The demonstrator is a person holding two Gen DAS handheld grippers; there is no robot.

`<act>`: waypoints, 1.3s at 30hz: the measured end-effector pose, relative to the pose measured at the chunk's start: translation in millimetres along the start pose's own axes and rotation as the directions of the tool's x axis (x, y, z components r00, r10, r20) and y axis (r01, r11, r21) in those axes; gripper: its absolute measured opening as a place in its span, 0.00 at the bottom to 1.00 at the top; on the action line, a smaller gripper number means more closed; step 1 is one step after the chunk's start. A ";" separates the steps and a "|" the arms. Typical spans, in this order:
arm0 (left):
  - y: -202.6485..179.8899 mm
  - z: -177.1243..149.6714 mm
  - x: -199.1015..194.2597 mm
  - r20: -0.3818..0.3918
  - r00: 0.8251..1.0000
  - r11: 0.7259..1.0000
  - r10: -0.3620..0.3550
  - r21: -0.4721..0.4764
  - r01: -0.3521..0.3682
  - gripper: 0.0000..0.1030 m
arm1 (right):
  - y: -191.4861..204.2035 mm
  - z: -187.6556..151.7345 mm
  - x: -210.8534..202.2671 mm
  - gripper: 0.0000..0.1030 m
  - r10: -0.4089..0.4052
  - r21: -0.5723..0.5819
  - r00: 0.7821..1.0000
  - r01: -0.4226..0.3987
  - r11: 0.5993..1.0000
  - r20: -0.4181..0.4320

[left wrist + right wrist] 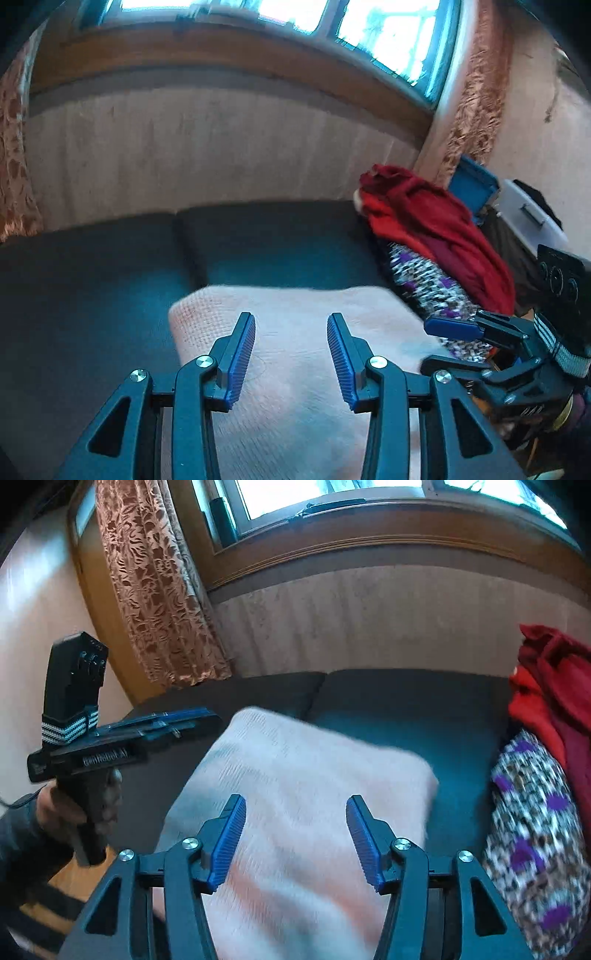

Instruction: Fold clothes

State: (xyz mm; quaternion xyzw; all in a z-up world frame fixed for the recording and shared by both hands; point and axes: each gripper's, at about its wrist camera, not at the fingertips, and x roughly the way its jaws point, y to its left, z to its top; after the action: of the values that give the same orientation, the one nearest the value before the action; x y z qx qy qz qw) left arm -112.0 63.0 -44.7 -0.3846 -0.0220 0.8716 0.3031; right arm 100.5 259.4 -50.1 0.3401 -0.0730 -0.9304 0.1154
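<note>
A pale pink knitted garment (295,812), folded into a rough rectangle, lies flat on the dark teal sofa seat (424,709), its far edge near the seam between the two seat cushions. In the left wrist view the same pink garment (295,354) fills the lower middle, with its rounded far-left corner resting on the seat (92,277).

The left gripper (291,356) hangs above the garment with its blue ribbed fingers (240,358) spread apart and nothing between them. The right gripper (295,836) is likewise over the garment, its blue fingers (364,838) wide apart and empty. Whether either touches the cloth cannot be told; both views are somewhat blurred.

From the right wrist camera, the left gripper (162,722) appears at the left, just beside the garment's left edge, held by the person's left hand (74,812) around its black handle. From the left wrist camera, the right gripper (454,328) shows at the right edge.

To the right of the garment a pile of clothes sits on the sofa: a red garment (436,229) on top of a purple, black and white patterned one (432,288). Behind the sofa are a pale wall panel (203,155), a wooden window sill (369,542) and bright windows, with a brown lace curtain (155,590) at the left. A blue box (471,184) and a white container (528,214) stand beyond the pile.
</note>
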 end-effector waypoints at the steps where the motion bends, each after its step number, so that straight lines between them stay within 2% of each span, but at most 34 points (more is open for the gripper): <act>1: 5.4 0.6 9.7 -0.020 1.000 1.000 0.003 -0.019 -0.004 0.40 | -0.5 -2.0 11.4 0.56 -0.016 0.005 1.000 0.016 1.000 -0.011; 5: 15.7 -10.7 46.0 -0.090 0.996 0.993 0.023 -0.116 -0.033 0.40 | -14.1 -25.6 55.4 0.57 -0.100 -0.008 0.994 0.099 0.995 -0.053; 8: 18.8 -32.6 58.5 -0.045 0.992 0.980 0.114 -0.161 -0.120 0.40 | -26.3 -46.3 57.6 0.56 -0.075 -0.023 0.996 0.076 0.997 0.037; 10: 20.6 -34.1 61.8 -0.031 0.987 0.970 0.157 -0.185 -0.160 0.38 | -31.0 -44.5 59.0 0.56 -0.066 -0.009 0.997 0.067 0.998 0.033; 12: 19.7 -32.0 67.9 -0.036 0.979 0.966 0.200 -0.161 -0.203 0.39 | -31.2 -42.7 62.4 0.57 -0.072 -0.019 0.997 0.073 0.997 0.029; 16: 14.7 -26.8 74.8 -0.037 0.970 0.961 0.241 -0.129 -0.244 0.39 | -37.8 -39.4 63.6 0.57 -0.054 0.000 0.998 0.054 0.999 0.024; 19: 21.8 -22.2 72.2 -0.024 0.980 0.970 0.197 -0.141 -0.198 0.39 | -41.6 -32.3 71.4 0.58 -0.047 -0.001 0.999 0.047 0.999 0.013; 20: 32.4 -21.8 64.3 -0.016 0.988 0.971 0.157 -0.179 -0.157 0.39 | -43.3 -30.6 73.2 0.58 -0.046 -0.004 0.999 0.046 0.999 0.007; 21: 41.2 -20.7 54.9 -0.005 0.992 0.965 0.128 -0.228 -0.126 0.38 | -44.3 -28.4 74.4 0.60 -0.040 -0.007 0.999 0.040 0.999 0.002; 24: 66.1 -30.7 16.7 0.055 0.996 0.924 0.066 -0.381 -0.040 0.42 | -44.2 -21.5 78.1 0.60 -0.016 -0.004 1.000 0.015 1.000 -0.003; 26: 75.0 -48.2 -11.3 0.098 0.994 0.904 0.042 -0.429 0.004 0.47 | -44.1 -20.3 78.5 0.61 -0.003 0.004 1.000 0.003 1.000 0.003; 28: 77.3 -64.2 -22.2 0.083 0.996 0.900 0.010 -0.434 0.027 0.52 | -44.2 -19.8 78.2 0.62 0.009 0.012 1.000 -0.009 1.000 0.009; 31: 77.7 -89.8 -28.9 0.038 0.997 0.888 -0.065 -0.454 0.075 0.53 | -44.4 -16.5 75.1 0.70 0.043 0.036 0.999 -0.043 0.998 0.005; 34: 75.1 -99.9 -29.0 0.032 0.992 0.884 -0.118 -0.451 0.120 0.55 | -48.3 -10.4 60.1 0.74 0.091 0.098 0.996 -0.092 0.991 0.014; 36: 75.3 -101.8 -26.3 0.030 0.987 0.876 -0.161 -0.456 0.157 0.57 | -55.5 -7.3 40.5 0.87 0.121 0.160 0.991 -0.129 0.979 0.064; 39: 75.2 -100.4 -24.6 0.041 0.978 0.868 -0.204 -0.455 0.200 0.58 | -75.3 -13.2 19.7 0.97 0.127 0.238 0.989 -0.141 0.961 0.073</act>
State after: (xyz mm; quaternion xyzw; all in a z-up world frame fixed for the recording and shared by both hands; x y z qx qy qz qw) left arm -69.1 -31.4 -119.5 -0.4444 -0.2650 0.8038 0.2937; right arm 82.0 326.0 -88.3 0.3191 -0.2123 -0.9139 0.1335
